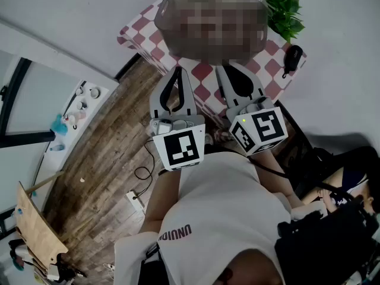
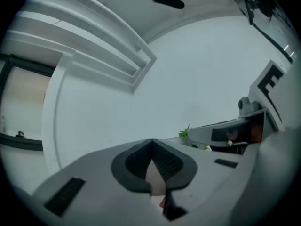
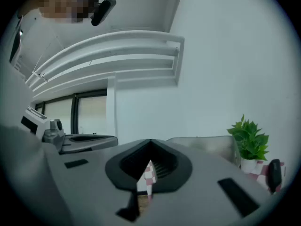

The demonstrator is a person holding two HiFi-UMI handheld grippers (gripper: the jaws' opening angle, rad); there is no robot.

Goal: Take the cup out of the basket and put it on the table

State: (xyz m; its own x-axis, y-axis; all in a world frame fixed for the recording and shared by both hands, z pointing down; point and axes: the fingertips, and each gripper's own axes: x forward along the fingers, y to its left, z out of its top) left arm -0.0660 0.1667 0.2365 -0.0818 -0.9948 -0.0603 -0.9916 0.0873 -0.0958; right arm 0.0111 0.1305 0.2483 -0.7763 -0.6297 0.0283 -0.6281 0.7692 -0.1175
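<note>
The cup itself shows in no view; a mosaic patch covers the inside of the basket (image 1: 167,15), so its place cannot be told. The basket, grey and round-cornered, stands on the table (image 1: 145,24) under a red-and-white chequered cloth, near the far edge. In the right gripper view its wall (image 3: 202,146) rises just beside the potted plant (image 3: 249,140).

Readable writing is scarce. Each marker cube, left (image 1: 180,149) and right (image 1: 261,129), bears a black-and-white square pattern. The person's white shirt (image 1: 225,206) carries a line of dark capitals, upside down to the camera and too unclear to spell.

Both tongs are held side by side in front of the chest, pointing at the table's near edge just short of the basket. The left gripper (image 1: 178,70) has its jaws closed tip to tip with nothing between them, as its own view confirms (image 2: 151,142). The right gripper (image 1: 228,67) is likewise pressed together and empty (image 3: 150,142); only chequered cloth shows through the slit below its tips.

On the cloth right of the basket sit the plant (image 1: 282,10) and a black handheld object (image 1: 292,57), apart from each other. Left of the table lies wooden floor (image 1: 101,171) with a cable (image 1: 142,171) and a power strip (image 1: 135,199)
</note>
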